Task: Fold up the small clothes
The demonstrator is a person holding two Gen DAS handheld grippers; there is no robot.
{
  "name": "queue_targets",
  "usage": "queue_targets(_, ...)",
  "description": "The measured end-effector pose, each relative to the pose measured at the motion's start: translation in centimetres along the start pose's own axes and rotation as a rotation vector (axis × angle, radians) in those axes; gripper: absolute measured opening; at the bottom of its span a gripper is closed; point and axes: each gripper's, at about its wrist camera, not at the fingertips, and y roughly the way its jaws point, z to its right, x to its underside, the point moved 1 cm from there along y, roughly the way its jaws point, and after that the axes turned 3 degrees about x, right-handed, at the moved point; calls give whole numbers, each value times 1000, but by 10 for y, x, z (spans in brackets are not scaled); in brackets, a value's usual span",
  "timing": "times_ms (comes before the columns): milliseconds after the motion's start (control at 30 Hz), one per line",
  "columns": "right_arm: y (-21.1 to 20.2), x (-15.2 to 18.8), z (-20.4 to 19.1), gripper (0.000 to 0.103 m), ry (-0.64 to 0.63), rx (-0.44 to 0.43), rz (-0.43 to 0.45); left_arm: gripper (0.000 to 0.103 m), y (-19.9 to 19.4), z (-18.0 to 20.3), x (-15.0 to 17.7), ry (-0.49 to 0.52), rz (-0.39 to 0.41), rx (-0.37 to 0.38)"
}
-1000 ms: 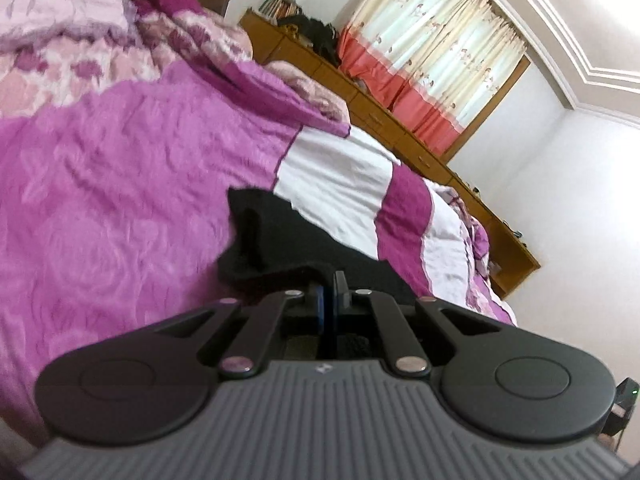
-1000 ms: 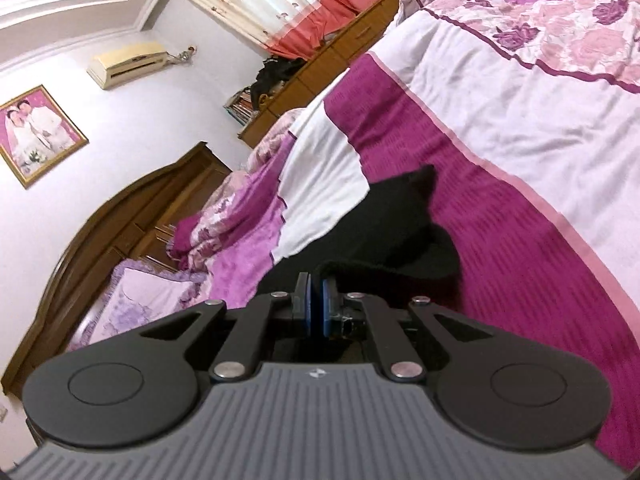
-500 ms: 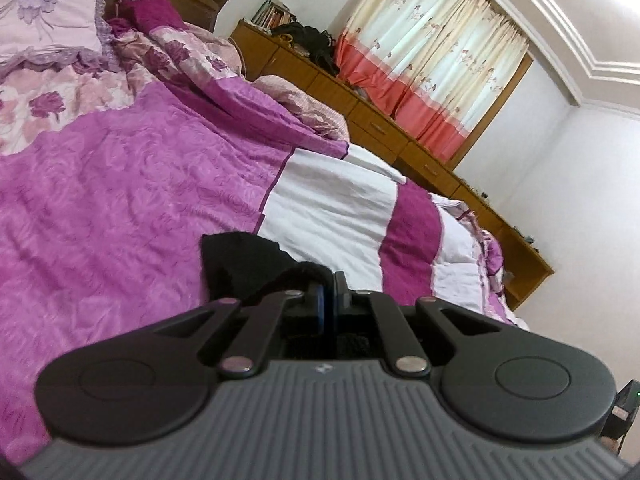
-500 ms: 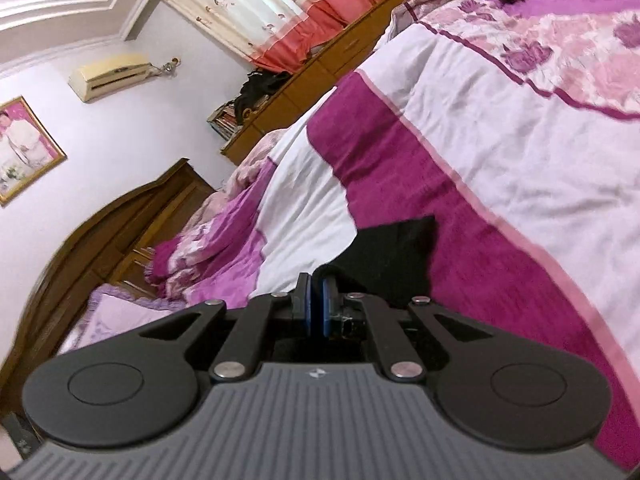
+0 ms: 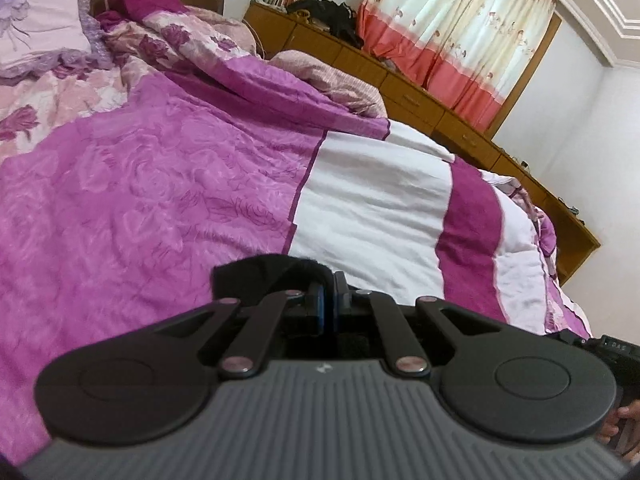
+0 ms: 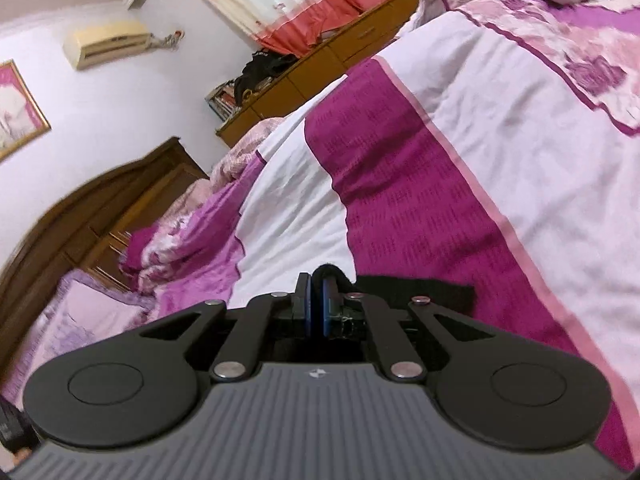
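Observation:
A small black garment (image 5: pixel 256 272) lies on the purple and white bedspread (image 5: pixel 160 184). My left gripper (image 5: pixel 328 292) is shut on one edge of it; only a dark strip shows above the gripper body. My right gripper (image 6: pixel 317 292) is shut on another edge of the same black garment (image 6: pixel 420 290), which shows as a low strip to the right of the jaws. Most of the cloth is hidden behind both grippers.
Pillows and a rumpled floral quilt (image 5: pixel 168 40) lie at the wooden headboard (image 6: pixel 80 208). A long wooden cabinet (image 5: pixel 420 96) runs along the curtained wall past the bed. The other gripper and a hand show at the far right edge (image 5: pixel 616 360).
Both grippers have pulled back toward me with the black garment. Much less of the cloth shows in each view than a second ago.

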Motion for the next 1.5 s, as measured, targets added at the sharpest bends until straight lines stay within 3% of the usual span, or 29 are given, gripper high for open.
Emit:
queue_targets(100,25,-3,4,5,-5,55,-23,6,28,-8,-8,-27,-22,-4)
queue_targets(267,65,1,8,5,-91,107,-22,6,71,-6,-12,51,-53,-3)
queue_targets(467,107,12,38,5,-24,147,-6,6,114,-7,0,153,-81,-6)
queue_targets(600,127,12,56,5,21,153,-29,6,139,-16,-1,141,-109,-24)
queue_targets(800,146,7,43,4,-57,222,-35,6,174,-24,-4,134,-156,-87)
queue_targets(1000,176,18,37,4,-95,366,-43,8,194,-39,19,119,-131,-133)
queue_targets(1067,183,31,33,4,-150,410,-16,9,191,-46,28,99,-79,-109)
queue_targets(1167,185,39,22,5,-222,456,16,9,187,-53,26,46,-70,-81)
queue_targets(1333,185,41,24,6,-218,440,27,9,184,-64,28,-39,-47,-31)
queue_targets(1500,176,38,48,6,-60,324,46,11,183,-68,29,-79,-32,7)
